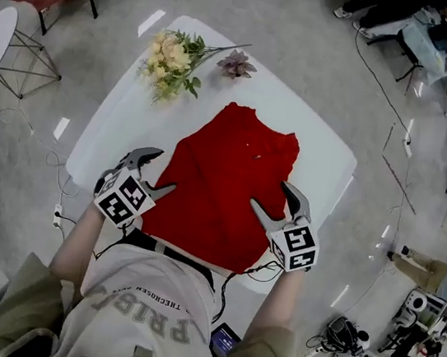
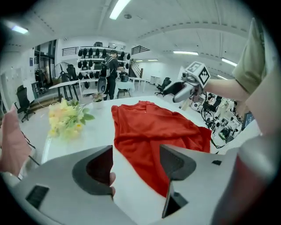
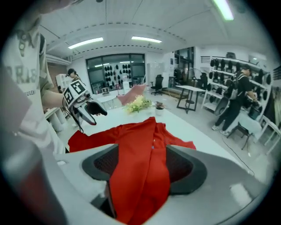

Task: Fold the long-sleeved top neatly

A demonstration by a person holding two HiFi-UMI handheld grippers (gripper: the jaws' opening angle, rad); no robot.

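head view | red long-sleeved top (image 1: pixel 226 190) lies mid worktop (image 1: pixel 320 146) | left hand-held gripper (image 1: pixel 162 171) spread, empty, at top's left edge | right hand-held gripper (image 1: pixel 271 196) spread, right edge, cloth between jaws, unpinched | flowers (image 1: pixel 173 62) far left

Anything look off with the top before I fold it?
The red top is rumpled, not flat: creases run across it, no sleeve lies spread out, and its near hem seems to hang over the near edge of the white table. Nothing looks spilled or damaged.
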